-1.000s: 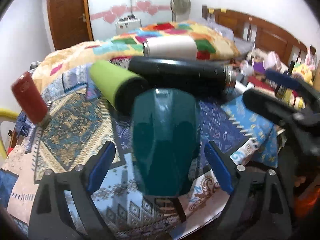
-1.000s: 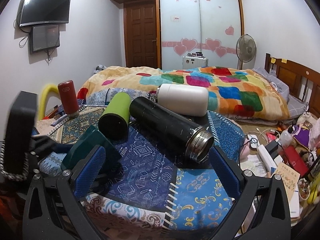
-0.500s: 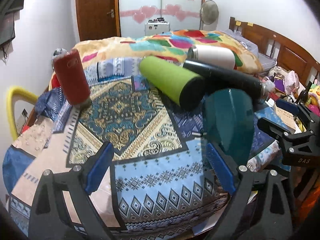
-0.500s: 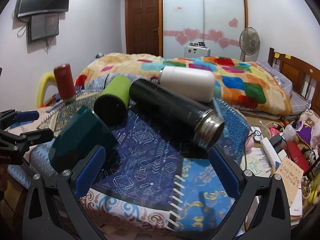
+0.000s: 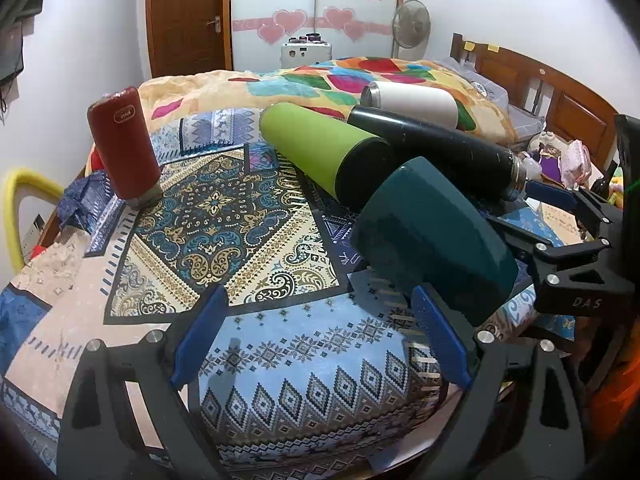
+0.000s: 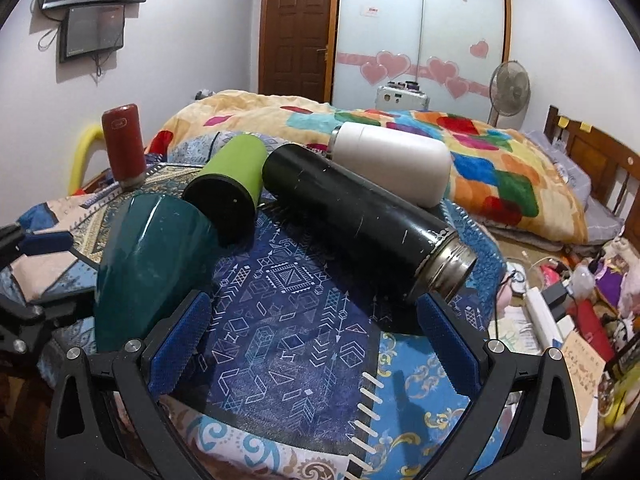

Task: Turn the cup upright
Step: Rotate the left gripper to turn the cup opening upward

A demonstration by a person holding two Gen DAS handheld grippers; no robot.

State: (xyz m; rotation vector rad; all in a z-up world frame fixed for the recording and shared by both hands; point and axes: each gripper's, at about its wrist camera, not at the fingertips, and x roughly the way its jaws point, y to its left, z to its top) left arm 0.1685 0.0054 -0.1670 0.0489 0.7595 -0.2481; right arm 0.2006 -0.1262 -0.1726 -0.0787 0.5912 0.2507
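Note:
A dark teal cup [image 5: 432, 236] lies on its side on the patterned cloth, just past my left gripper's right fingertip; it also shows in the right wrist view [image 6: 148, 264], left of my right gripper. My left gripper [image 5: 320, 336] is open and empty over the cloth. My right gripper [image 6: 312, 332] is open and empty, and it shows at the right of the left wrist view [image 5: 576, 248]. A green cup [image 5: 324, 156], a black flask [image 6: 360, 224] and a white flask [image 6: 392, 164] also lie on their sides. A red cup [image 5: 124, 148] stands with its metal rim down.
The patterned cloth [image 5: 224, 216] covers a small table beside a bed with a colourful blanket [image 6: 480, 160]. A yellow chair frame [image 5: 12, 208] is at the left. Clutter lies on the floor at the right [image 6: 580, 300]. A fan [image 6: 510, 88] stands behind.
My left gripper has swung left, off the teal cup, which was between its fingers and now lies beyond the right finger. My right gripper has shifted slightly.

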